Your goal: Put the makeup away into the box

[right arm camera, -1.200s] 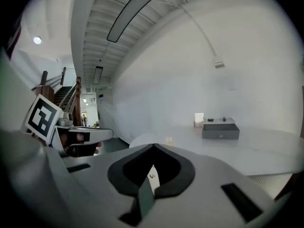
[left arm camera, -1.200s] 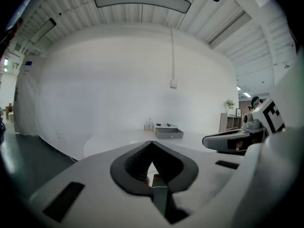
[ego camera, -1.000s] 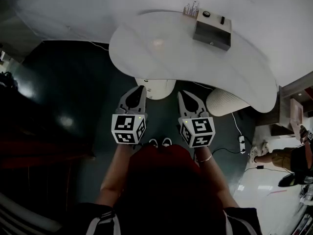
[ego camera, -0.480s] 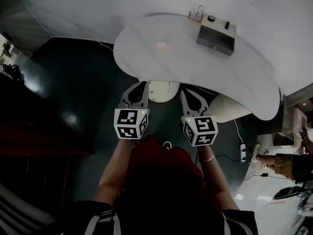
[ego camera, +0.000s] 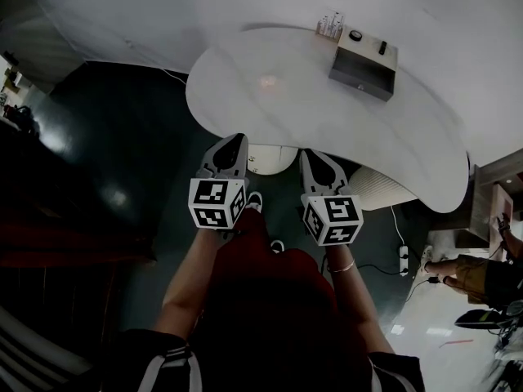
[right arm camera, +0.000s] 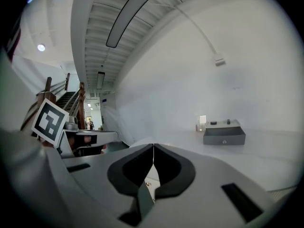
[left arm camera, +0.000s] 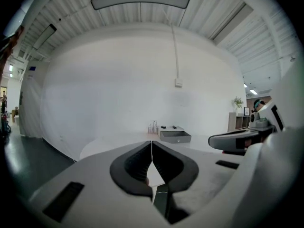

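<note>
Left gripper and right gripper, jaws closed and empty, hover at the desk's 6 o'clock edge. The box sits at 1 o'clock, small makeup bottles at its 11 o'clock; probably light, hard, slippery: pinch mid-body

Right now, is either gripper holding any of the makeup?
No: the left gripper and the right gripper each have their fingers pressed together with nothing between them.
</note>
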A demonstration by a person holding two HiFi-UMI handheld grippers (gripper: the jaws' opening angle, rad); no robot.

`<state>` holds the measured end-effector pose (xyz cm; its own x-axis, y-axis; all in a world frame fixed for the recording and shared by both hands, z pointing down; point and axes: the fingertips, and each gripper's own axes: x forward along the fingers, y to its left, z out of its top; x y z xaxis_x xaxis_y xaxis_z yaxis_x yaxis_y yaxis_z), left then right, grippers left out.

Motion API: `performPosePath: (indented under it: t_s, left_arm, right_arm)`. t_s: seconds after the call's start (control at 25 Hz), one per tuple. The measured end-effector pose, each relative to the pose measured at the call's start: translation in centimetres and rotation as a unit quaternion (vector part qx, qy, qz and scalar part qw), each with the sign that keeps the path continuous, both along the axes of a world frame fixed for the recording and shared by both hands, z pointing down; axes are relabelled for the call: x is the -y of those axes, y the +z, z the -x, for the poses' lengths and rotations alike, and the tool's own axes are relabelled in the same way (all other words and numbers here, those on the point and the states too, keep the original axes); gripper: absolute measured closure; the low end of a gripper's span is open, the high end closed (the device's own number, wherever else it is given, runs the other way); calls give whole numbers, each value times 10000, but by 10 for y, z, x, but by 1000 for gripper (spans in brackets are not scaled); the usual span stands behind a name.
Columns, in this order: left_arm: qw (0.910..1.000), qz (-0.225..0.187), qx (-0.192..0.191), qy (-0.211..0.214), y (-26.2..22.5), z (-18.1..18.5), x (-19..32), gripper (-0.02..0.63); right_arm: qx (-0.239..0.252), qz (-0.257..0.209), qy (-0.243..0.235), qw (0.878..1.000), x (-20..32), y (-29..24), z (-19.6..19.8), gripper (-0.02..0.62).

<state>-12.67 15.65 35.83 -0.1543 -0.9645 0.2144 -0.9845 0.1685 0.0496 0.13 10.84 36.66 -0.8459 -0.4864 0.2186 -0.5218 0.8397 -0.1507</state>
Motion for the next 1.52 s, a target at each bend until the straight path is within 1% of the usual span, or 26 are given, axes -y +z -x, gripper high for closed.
performPosePath:
  t_s: [0.16,0.64,0.76,0.96,1.2,1.4,1.52]
  left_arm:
    - [9998,79,-185,56,8,16,22,583]
    - [9970,457,-134,608,33,64,97,575]
    - [9961,584,-116,652,40,80,114,513]
    - [9937,722,-109,852,48,99,141,471]
    - [9878,991,-137,1193,64,109,171,424]
    - [9818,1274,25,1407,81,114,189,371]
    - [9775,1445,83,1537,93,116,200,361]
  right_arm:
    - [-74,23,72,9999,20,2,13,580]
    - [-384,203,308,9986,80,23,66,580]
    - [-439,282,397,9978,93,28,77,580]
    - [-552,372,582,9961,110,35,90,580]
    - [-640,466,799,9936,127,40,101,580]
    - [-764,565,975,9907,136,46,102,580]
    - [-834,628,1074,9887,142,52,103,580]
